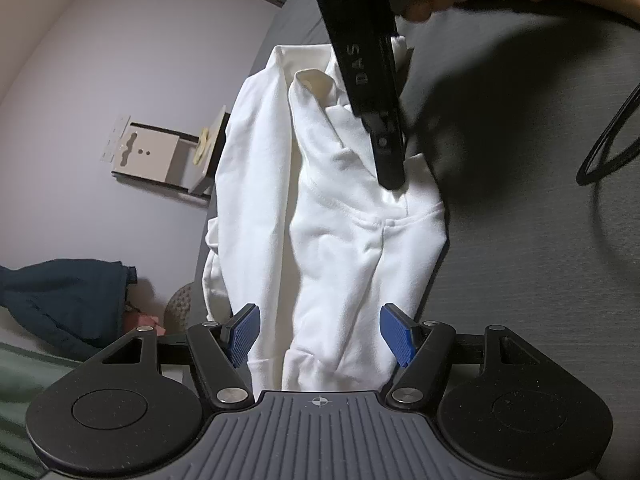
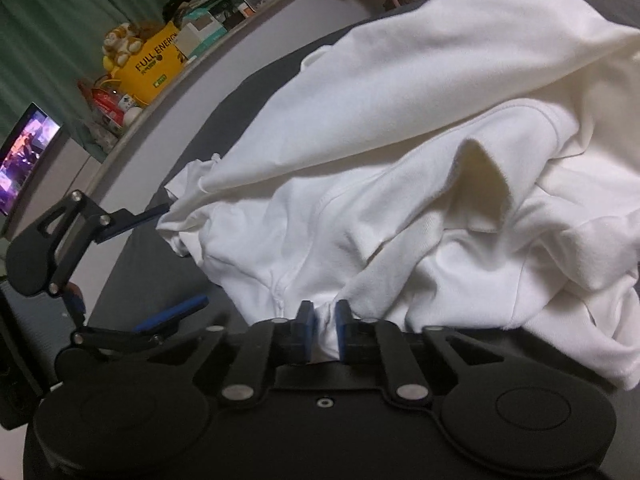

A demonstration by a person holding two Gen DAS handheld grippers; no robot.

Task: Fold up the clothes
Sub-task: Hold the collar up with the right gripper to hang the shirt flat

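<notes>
Pinched white cloth of the white sweatshirt (image 2: pixel 400 184) in the right gripper (image 2: pixel 323 330) near the bed's (image 1: pixel 540 240) edge, left gripper (image 1: pixel 320 332) spread wide and empty over it: mid-fold, judged; next move wanted the left gripper closing on a hem.

dim indoor light, heavy fisheye bending, dark vignetted corners

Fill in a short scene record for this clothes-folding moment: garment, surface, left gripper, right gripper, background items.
garment: white sweatshirt, rumpled, partly folded over itself
surface: grey bed sheet
left gripper: open, blue pads either side of the sweatshirt's near end
right gripper: shut on a pinch of the sweatshirt's edge
background items: yellow bag, lit screen, green curtain
</notes>
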